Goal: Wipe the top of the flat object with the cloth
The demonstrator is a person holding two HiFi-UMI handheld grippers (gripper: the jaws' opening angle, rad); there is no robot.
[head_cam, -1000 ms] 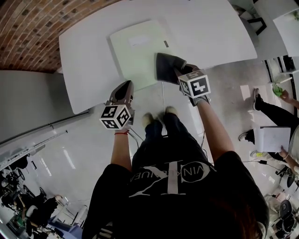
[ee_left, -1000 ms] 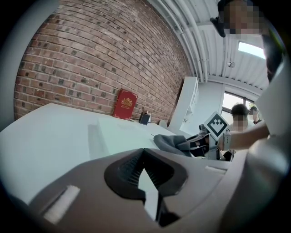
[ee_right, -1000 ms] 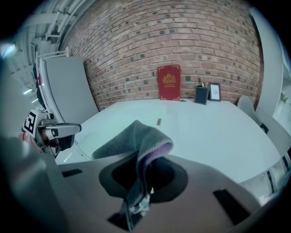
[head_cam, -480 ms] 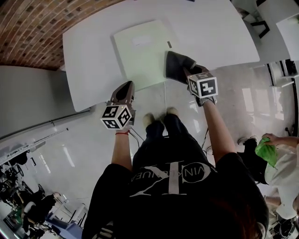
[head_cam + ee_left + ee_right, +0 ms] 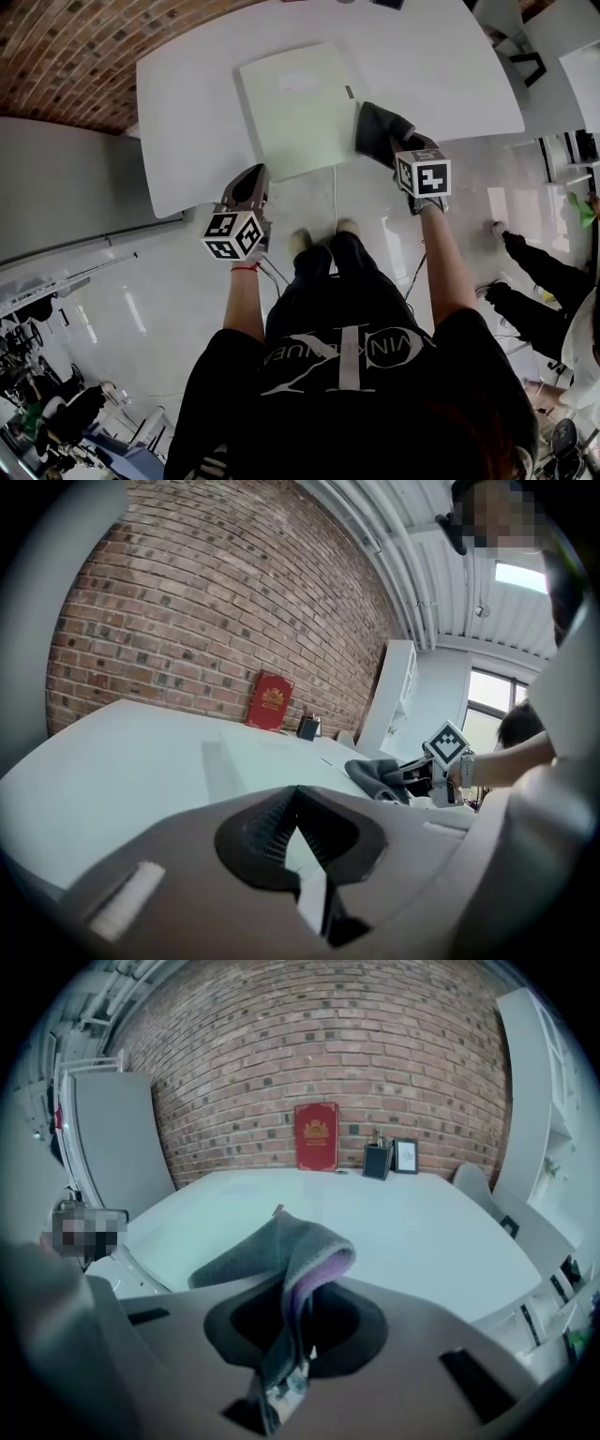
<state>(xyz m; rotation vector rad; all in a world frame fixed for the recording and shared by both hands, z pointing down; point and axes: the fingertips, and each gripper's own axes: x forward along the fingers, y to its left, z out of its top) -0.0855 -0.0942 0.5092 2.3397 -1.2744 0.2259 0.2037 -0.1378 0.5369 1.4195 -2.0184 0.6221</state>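
Cloth [image 5: 377, 129] clamped in your right gripper [image 5: 397, 150], just beside the flat object's [image 5: 298, 108] right edge; your left gripper's [image 5: 250, 180] jaws together, empty.

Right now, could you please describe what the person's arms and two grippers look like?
Both the left gripper and right gripper have grey bodies tapering to the jaws, each carrying a white cube with black square markers. The arms are bare below short black T-shirt sleeves; a thin red band circles the left wrist.

An office-like room: brick wall [image 5: 319, 1063], white table [image 5: 187, 112], white shelving [image 5: 539, 1101].
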